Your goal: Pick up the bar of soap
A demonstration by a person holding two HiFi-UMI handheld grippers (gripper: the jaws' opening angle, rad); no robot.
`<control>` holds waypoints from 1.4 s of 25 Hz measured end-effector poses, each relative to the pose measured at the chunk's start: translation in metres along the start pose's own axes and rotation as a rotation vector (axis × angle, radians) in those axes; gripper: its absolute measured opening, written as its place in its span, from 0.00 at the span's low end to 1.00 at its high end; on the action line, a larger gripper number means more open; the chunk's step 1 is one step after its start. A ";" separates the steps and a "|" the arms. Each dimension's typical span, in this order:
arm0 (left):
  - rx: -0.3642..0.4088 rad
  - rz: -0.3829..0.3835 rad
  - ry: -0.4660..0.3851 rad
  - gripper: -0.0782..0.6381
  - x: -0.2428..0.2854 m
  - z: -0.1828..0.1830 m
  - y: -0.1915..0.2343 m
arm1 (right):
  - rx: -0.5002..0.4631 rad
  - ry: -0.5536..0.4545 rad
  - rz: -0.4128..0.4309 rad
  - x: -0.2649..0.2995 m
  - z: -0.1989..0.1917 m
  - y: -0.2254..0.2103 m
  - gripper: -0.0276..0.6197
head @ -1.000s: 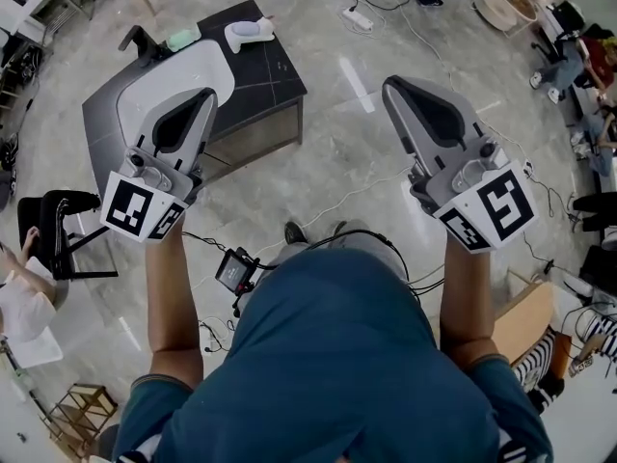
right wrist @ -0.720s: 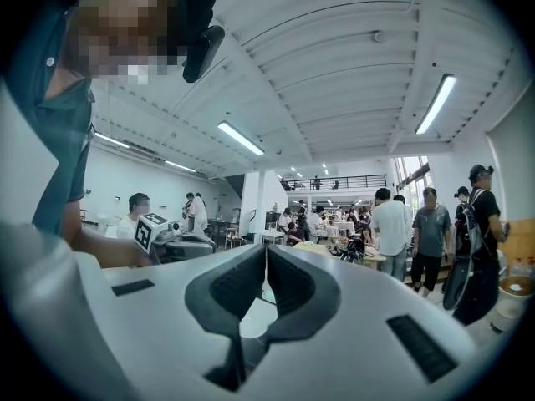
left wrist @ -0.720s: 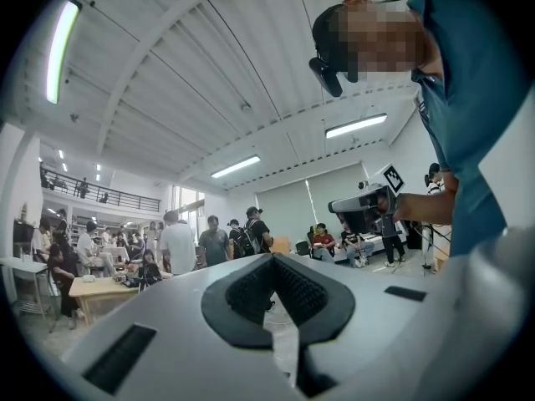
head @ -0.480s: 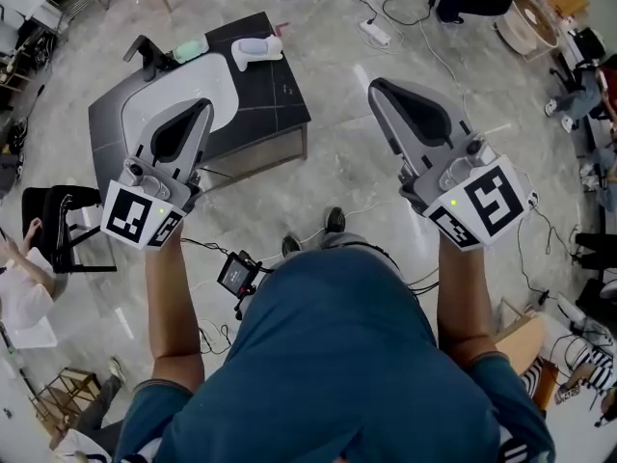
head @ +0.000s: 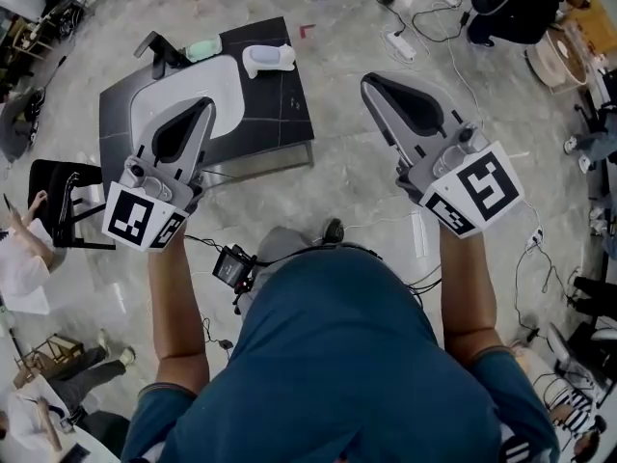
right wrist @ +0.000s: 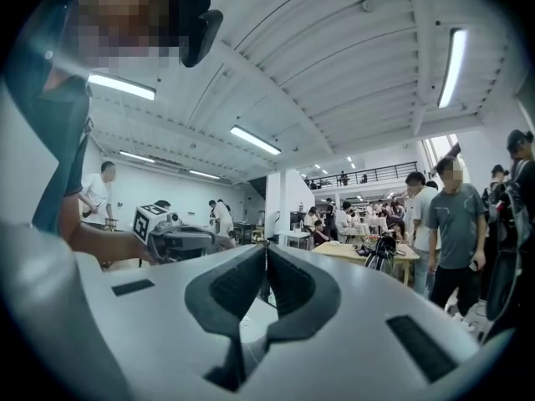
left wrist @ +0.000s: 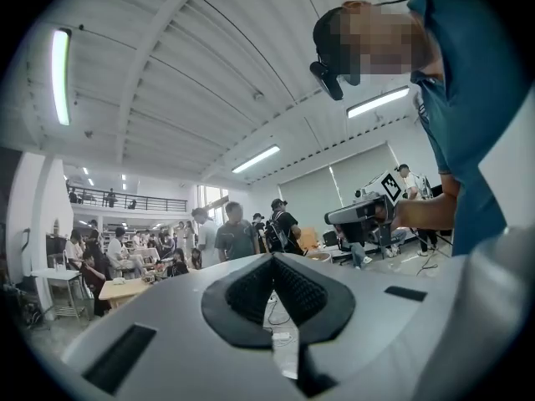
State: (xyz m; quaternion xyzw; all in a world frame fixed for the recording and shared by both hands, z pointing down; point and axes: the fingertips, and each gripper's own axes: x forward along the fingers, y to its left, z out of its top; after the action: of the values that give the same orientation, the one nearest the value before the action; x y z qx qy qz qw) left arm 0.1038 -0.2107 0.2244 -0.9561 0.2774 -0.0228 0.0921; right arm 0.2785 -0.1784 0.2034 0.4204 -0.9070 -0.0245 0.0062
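In the head view a pale green bar of soap (head: 202,49) lies at the far edge of a low dark table (head: 280,114), beside a black tap (head: 157,48) and a white basin (head: 198,85). A white dish-like object (head: 268,59) sits to its right. My left gripper (head: 205,101) hovers over the basin's near side, short of the soap, its jaws together and empty. My right gripper (head: 369,80) hangs over the floor right of the table, also shut and empty. The left gripper (left wrist: 272,257) and the right gripper (right wrist: 266,245) point level across the hall, and neither gripper view shows the soap.
A black chair (head: 60,201) stands left of the table. Cables and a power strip (head: 400,46) lie on the floor beyond the right gripper. People sit at the picture's edges, and in both gripper views others stand in the hall.
The table has come nearer and lower in the head view. My right gripper has swung left toward it. The left gripper stays over the basin. Both stay shut.
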 end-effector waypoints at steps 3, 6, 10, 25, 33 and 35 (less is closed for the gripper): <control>-0.003 0.013 0.011 0.11 0.006 -0.004 0.008 | 0.017 0.007 0.016 0.013 -0.009 -0.011 0.07; -0.010 0.021 0.014 0.11 0.008 -0.012 0.022 | 0.019 0.023 0.027 0.030 -0.017 -0.018 0.07; -0.025 0.016 0.009 0.11 0.014 -0.021 0.047 | 0.020 0.039 0.018 0.058 -0.022 -0.028 0.07; -0.079 -0.071 -0.039 0.11 0.022 -0.048 0.133 | -0.003 0.115 -0.007 0.171 -0.045 -0.047 0.07; -0.114 -0.032 -0.003 0.11 0.021 -0.071 0.158 | 0.011 0.160 0.066 0.222 -0.076 -0.062 0.07; -0.124 -0.011 0.003 0.11 0.022 -0.073 0.164 | 0.008 0.173 0.097 0.233 -0.085 -0.066 0.07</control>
State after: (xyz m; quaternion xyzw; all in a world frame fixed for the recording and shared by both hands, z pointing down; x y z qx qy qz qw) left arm 0.0292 -0.3701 0.2655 -0.9614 0.2733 -0.0077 0.0320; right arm 0.1812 -0.4025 0.2828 0.3768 -0.9224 0.0159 0.0840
